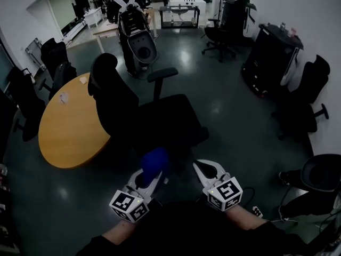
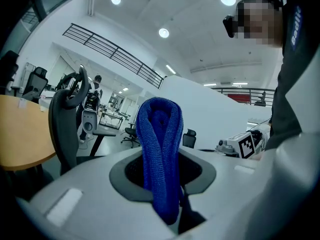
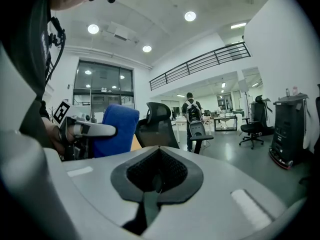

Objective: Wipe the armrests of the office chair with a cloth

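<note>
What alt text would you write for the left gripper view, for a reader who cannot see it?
A folded blue cloth stands upright, pinched in the shut left claw in the foreground. Behind it to the left are a black office chair and the edge of a wooden table, in a bright open office.

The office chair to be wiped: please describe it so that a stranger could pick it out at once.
Find the round wooden table at the left of the head view. The black office chair stands beside its right edge. Unlike the other chairs, it is nearest the blue cloth.
</note>
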Action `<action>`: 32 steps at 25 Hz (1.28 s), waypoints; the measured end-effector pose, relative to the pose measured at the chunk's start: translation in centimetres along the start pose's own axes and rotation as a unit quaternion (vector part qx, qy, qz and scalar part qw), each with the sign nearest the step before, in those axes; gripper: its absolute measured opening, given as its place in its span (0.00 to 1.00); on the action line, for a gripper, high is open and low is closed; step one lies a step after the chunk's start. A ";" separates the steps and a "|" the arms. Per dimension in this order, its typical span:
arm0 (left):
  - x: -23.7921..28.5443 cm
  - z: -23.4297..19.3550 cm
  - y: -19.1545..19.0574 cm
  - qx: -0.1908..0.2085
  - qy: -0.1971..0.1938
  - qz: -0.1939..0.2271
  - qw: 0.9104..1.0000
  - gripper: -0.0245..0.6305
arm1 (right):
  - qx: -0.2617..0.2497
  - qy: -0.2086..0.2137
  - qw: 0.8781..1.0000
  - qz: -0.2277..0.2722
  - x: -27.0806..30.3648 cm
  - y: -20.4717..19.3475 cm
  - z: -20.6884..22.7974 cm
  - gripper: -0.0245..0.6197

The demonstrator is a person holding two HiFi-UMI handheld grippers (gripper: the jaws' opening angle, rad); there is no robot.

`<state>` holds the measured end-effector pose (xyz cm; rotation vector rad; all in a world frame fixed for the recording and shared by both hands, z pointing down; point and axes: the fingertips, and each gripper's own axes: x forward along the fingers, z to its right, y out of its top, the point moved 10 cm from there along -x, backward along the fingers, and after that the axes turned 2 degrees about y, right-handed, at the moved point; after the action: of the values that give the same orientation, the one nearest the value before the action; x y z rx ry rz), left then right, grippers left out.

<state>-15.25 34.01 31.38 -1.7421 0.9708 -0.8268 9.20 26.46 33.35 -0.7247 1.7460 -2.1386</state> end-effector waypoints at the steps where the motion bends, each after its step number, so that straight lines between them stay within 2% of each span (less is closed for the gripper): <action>1: 0.3 0.2 -0.2 -0.002 0.001 -0.002 1.000 0.22 | 0.002 0.000 1.000 -0.002 -0.2 -0.1 0.3 0.05; 6: 2.1 1.8 -0.7 -0.006 0.009 -0.011 1.000 0.22 | 0.017 -0.001 1.000 -0.009 -1.7 -0.9 2.5 0.05; 19: 6.7 6.6 -1.9 0.007 0.057 0.003 0.998 0.22 | 0.033 0.026 0.999 0.004 -5.5 -2.2 9.6 0.05; 27: 7.3 5.9 -1.7 0.006 0.110 0.002 0.994 0.22 | 0.054 0.033 0.998 -0.010 -5.6 -3.8 12.0 0.05; 32: 8.8 3.5 -1.9 0.005 0.112 0.003 0.994 0.22 | 0.055 0.024 0.998 -0.026 -4.5 -4.1 13.2 0.05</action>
<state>-7.77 28.13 32.99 -1.6617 1.1152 -1.0380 20.49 18.77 38.25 -0.7028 1.6354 -2.2830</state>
